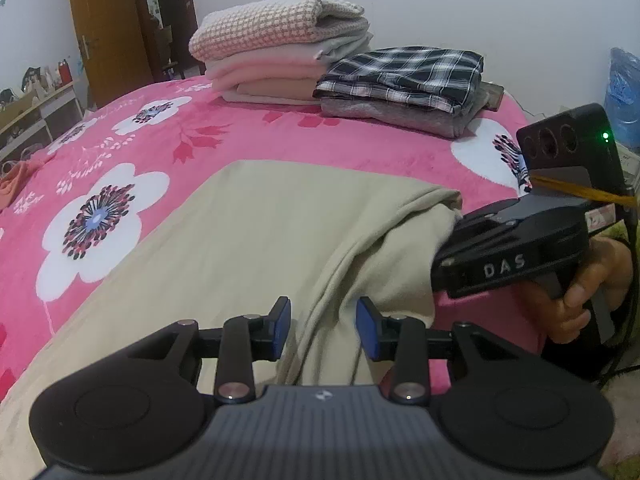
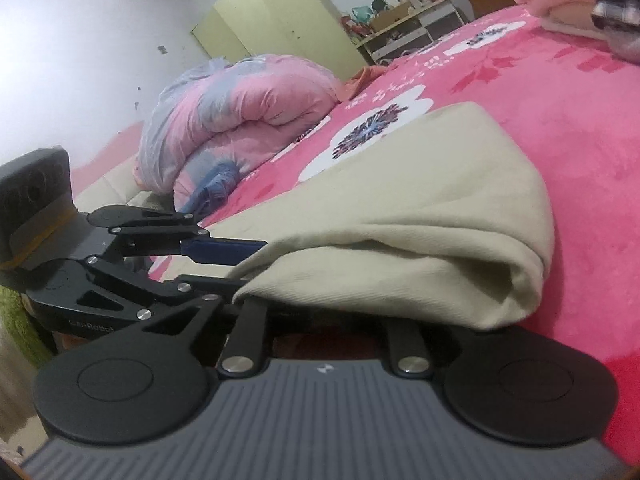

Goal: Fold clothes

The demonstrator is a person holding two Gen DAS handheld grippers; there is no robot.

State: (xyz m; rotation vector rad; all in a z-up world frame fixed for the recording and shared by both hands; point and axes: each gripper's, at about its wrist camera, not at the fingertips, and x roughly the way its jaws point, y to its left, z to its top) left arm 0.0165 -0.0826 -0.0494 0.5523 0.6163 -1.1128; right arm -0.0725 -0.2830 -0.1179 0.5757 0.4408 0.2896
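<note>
A beige garment (image 1: 256, 240) lies spread on a pink floral blanket (image 1: 120, 152); its right edge is doubled over into a thick fold (image 2: 460, 256). My left gripper (image 1: 325, 328) is open, and a ridge of the beige cloth runs between its blue pads (image 1: 282, 328). In the right wrist view the left gripper (image 2: 248, 264) straddles the cloth edge, one finger above and one below. My right gripper (image 1: 472, 240), held by a hand (image 1: 580, 296), reaches under the folded edge. The cloth hides its fingers in both views.
Two stacks of folded clothes stand at the far side of the bed: a pink and cream one (image 1: 280, 48) and a plaid-topped one (image 1: 404, 80). A bagged rolled quilt (image 2: 240, 120) lies at the bed's other end. An orange cloth (image 1: 16, 184) sits at the left edge.
</note>
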